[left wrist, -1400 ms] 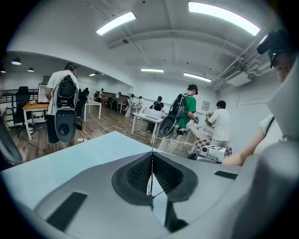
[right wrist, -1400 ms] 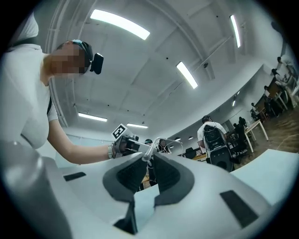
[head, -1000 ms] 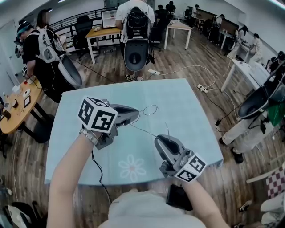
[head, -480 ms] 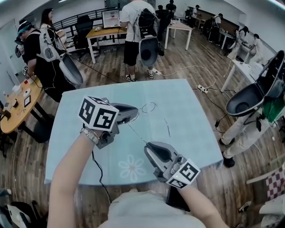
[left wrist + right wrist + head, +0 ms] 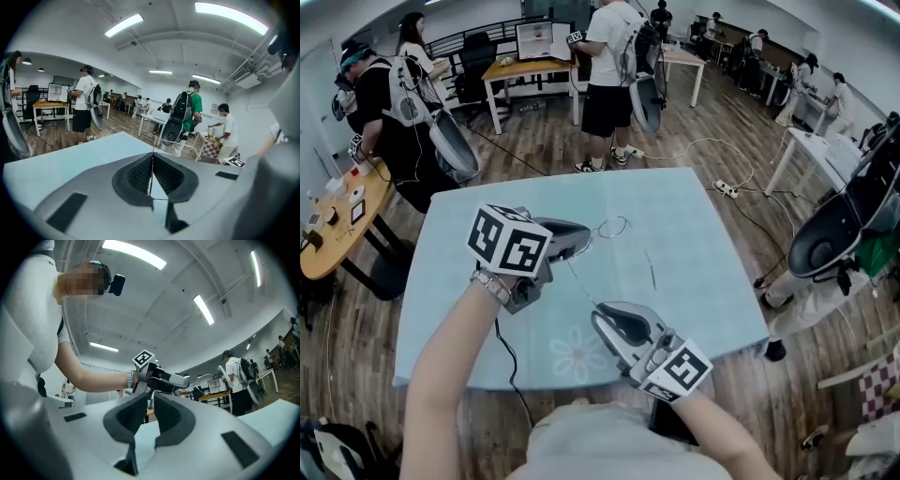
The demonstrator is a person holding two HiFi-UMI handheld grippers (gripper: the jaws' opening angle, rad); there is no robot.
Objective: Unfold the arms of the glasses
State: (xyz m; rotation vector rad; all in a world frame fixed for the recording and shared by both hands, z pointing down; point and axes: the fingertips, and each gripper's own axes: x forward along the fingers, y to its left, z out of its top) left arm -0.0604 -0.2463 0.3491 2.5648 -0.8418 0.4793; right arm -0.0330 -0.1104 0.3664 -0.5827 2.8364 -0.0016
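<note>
The glasses (image 5: 614,226) are thin wire ones, held above the pale blue tablecloth (image 5: 698,211). My left gripper (image 5: 584,241) is shut on the frame next to the round lens; in the left gripper view the wire (image 5: 151,174) runs between the closed pads. One thin arm (image 5: 581,281) slants from the frame down to my right gripper (image 5: 599,312), whose jaws are shut on its end. In the right gripper view my right gripper (image 5: 151,401) points up at the left gripper (image 5: 164,378). A second thin dark line (image 5: 650,268) shows to the right; I cannot tell whether it rests on the cloth.
A flower print (image 5: 578,353) marks the cloth between my forearms. People with backpacks stand behind the table (image 5: 614,66) and at the left (image 5: 384,103). A wooden table (image 5: 337,220) is at the left; cables (image 5: 694,145) lie on the floor.
My right gripper has moved down-left, towards me, with the arm's end in it, so the arm now slants more steeply. The left gripper stayed put. People in the background walked about.
</note>
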